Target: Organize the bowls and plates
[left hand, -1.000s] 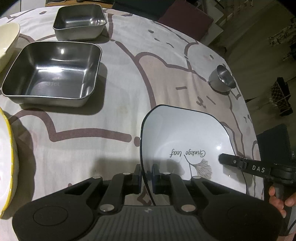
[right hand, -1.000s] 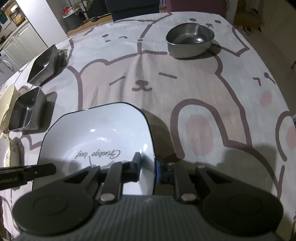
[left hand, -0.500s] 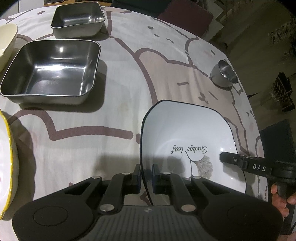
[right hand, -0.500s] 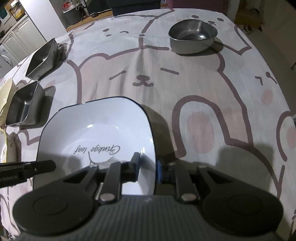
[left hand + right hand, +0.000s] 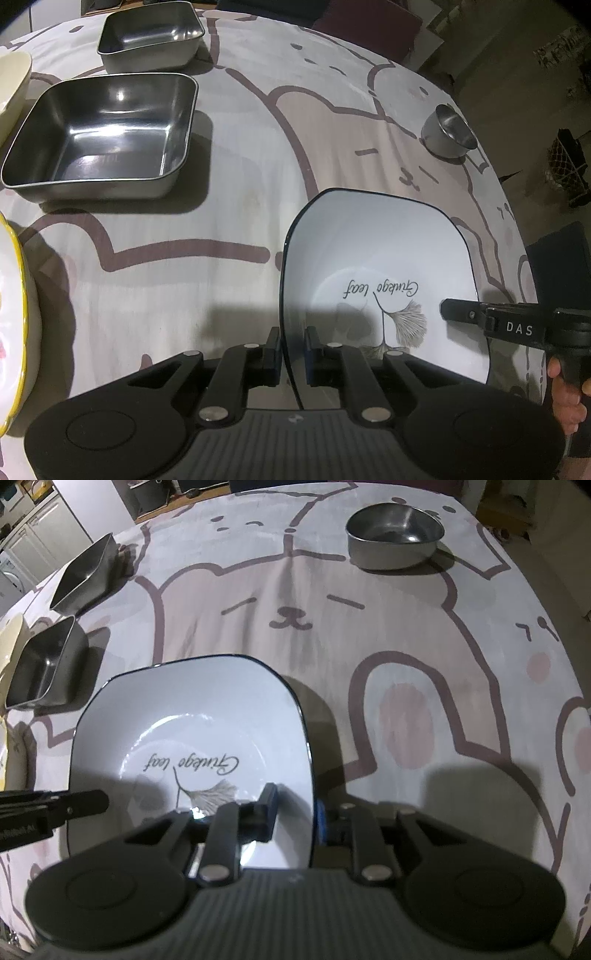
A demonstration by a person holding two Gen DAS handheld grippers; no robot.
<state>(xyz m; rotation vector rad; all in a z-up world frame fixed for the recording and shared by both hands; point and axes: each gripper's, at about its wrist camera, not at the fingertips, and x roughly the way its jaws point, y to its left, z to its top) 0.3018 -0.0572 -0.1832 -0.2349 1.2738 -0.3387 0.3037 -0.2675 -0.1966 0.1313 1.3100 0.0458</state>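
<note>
At lower centre, the white plate (image 5: 376, 266) is clamped by the left gripper (image 5: 291, 350); the right gripper (image 5: 295, 808) straddles its rim, jaws just loosened. Steel dishes (image 5: 107, 133) remain unsorted upper left.

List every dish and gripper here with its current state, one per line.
White square plate: upright, empty, both side rims between gripper fingers.
Left gripper: shut on the plate's left rim.
Right gripper: jaws just opening; inner finger clear of the right rim.
Large square steel tray: upright, empty.
Small square steel tray: upright, empty.
Round steel bowl: upright, empty.
Yellow-rimmed dish: mostly out of frame.
</note>
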